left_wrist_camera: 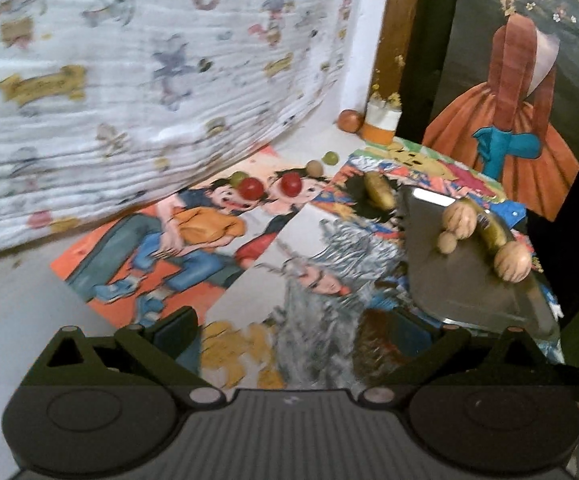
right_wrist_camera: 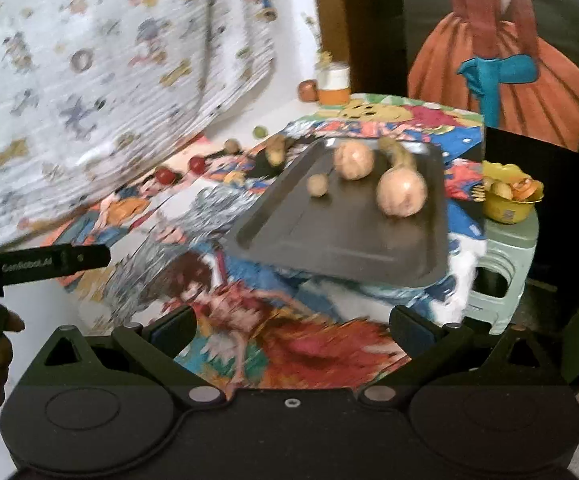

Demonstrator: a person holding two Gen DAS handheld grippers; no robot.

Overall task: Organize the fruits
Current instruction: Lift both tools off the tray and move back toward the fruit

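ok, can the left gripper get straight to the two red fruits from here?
Probably yes. The left gripper is open and empty, and the two red fruits lie loose on the printed mat ahead with nothing between. The tray sits off to the right, out of that line.

- Both views are dim and indoor, with soft, flat light.
- Motion blur smears the white cartoon-printed quilted cloth [left_wrist_camera: 149, 80] and the colourful cartoon posters [right_wrist_camera: 281, 344].
- A pale glare strip marks the dark metal baking tray [left_wrist_camera: 433, 196] at its far rim.
- Fisheye bending curves the edges; the corners go black.
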